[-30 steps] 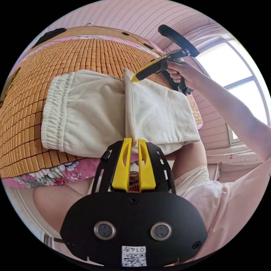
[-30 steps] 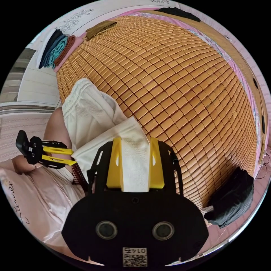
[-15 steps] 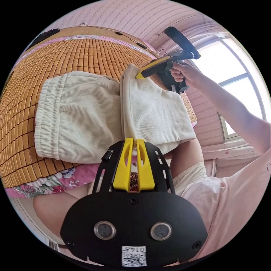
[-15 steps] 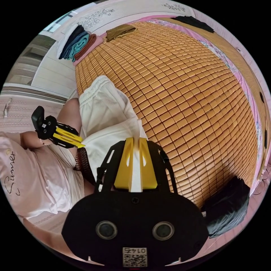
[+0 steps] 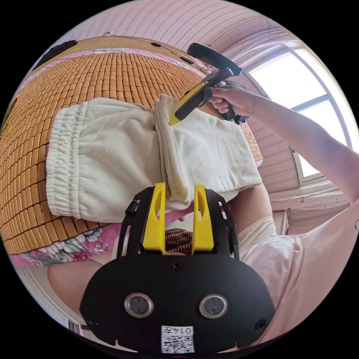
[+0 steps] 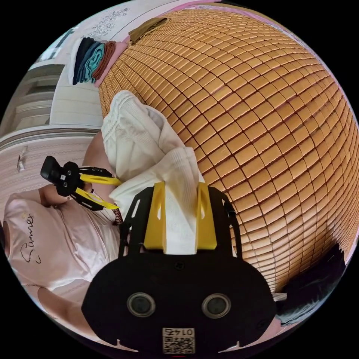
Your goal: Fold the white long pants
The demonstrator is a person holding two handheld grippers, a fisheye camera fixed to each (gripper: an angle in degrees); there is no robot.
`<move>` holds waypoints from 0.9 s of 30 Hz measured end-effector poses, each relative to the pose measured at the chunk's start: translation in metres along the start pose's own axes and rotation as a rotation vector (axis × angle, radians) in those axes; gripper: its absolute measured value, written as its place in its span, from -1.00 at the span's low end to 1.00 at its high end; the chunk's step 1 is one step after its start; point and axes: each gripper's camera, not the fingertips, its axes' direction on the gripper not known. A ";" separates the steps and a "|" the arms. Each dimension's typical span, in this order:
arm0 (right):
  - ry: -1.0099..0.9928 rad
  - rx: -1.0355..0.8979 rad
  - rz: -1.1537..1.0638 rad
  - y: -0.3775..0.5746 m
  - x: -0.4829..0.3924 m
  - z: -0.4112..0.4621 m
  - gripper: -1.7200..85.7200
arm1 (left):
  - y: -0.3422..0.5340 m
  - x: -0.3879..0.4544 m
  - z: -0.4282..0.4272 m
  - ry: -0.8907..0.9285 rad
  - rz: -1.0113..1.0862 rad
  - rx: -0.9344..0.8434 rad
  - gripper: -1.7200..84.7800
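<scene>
The white long pants (image 5: 112,149) lie folded on the bamboo mat (image 5: 93,71), elastic waistband (image 5: 63,160) at the left. A folded-over leg layer (image 5: 213,149) rests on top, and its thick edge runs toward my left gripper (image 5: 179,189). That gripper is open, with the edge loose between its jaws. My right gripper (image 6: 181,189) is open too, straddling the far end of the same edge of the pants (image 6: 138,138). In the left gripper view a hand holds the right gripper (image 5: 175,119) over the fold. The left gripper (image 6: 108,192) has spread jaws in the right gripper view.
A person in a pink shirt (image 6: 56,239) stands against the bed's near edge with its floral sheet (image 5: 63,250). A stack of folded clothes (image 6: 91,60) and a brown garment (image 6: 146,28) lie at the far corner. A dark garment (image 6: 318,284) sits at the mat's edge. A window (image 5: 299,86) is at the right.
Both grippers were shut on the folded edge half a second ago and have opened. The edge has dropped onto the pants and lies thicker and slacker.
</scene>
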 end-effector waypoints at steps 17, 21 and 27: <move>0.340 0.310 -0.126 0.170 -0.118 -0.041 -0.84 | 0.012 0.037 0.018 -0.119 0.172 -0.002 -0.72; 0.342 0.368 -0.102 0.193 -0.128 -0.044 -0.84 | 0.020 0.049 0.000 -0.111 0.173 0.048 -0.80; 0.279 0.509 -0.193 0.216 -0.157 -0.092 -0.84 | 0.051 0.090 -0.072 -0.030 0.234 0.221 -0.84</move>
